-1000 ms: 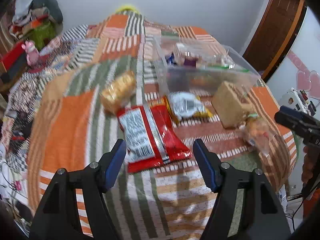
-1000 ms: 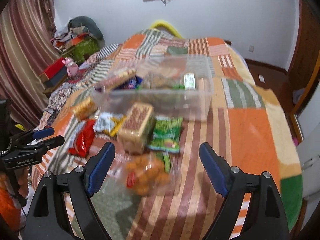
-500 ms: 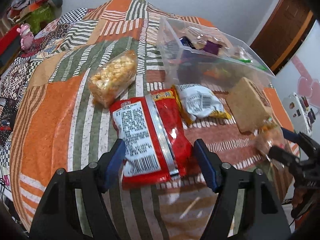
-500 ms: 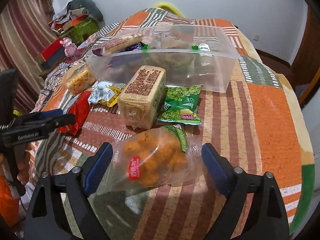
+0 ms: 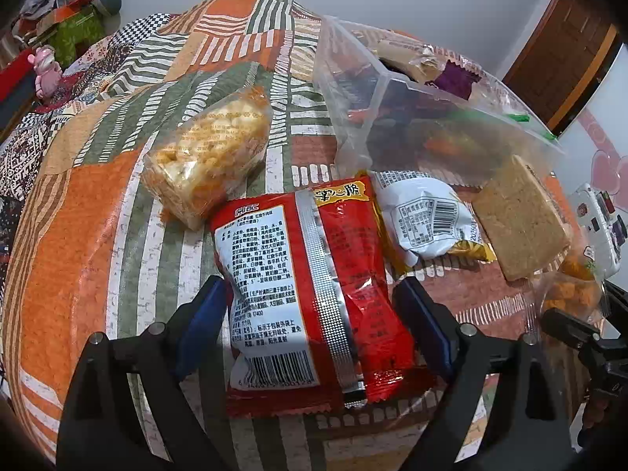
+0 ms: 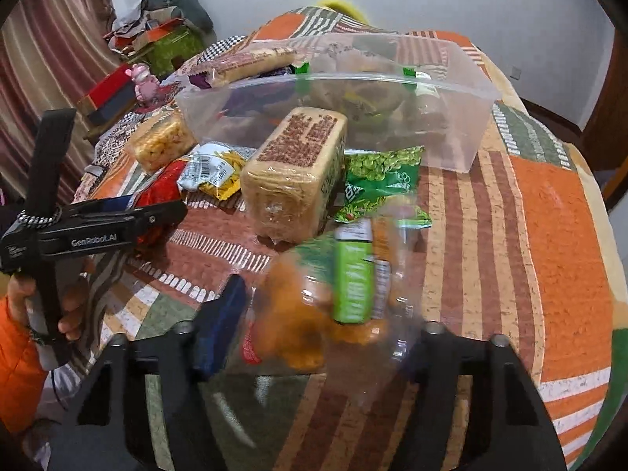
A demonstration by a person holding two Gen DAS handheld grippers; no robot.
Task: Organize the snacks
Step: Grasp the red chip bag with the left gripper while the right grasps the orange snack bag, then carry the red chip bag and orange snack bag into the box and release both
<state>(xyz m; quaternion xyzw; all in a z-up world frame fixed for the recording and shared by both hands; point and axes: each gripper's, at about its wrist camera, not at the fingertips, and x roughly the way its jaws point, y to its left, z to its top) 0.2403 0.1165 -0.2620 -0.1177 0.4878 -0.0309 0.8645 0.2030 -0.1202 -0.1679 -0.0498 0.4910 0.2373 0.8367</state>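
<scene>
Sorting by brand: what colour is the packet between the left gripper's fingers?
Red packet with a silver seam; clearest in the left wrist view.

**Even indoor light, fisheye warp, one blurred bag**

Soft, bright room light; faint shadows. Glare streaks the red snack packet [image 5: 314, 286]. Edges bend and darken into black corners. In the right wrist view, the orange-snack bag [image 6: 333, 306] smears with motion blur.

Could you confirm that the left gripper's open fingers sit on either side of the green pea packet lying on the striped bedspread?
Not quite: the left wrist view shows the left gripper straddling the red foil snack packet, not a green one, on the striped bedspread.
</scene>
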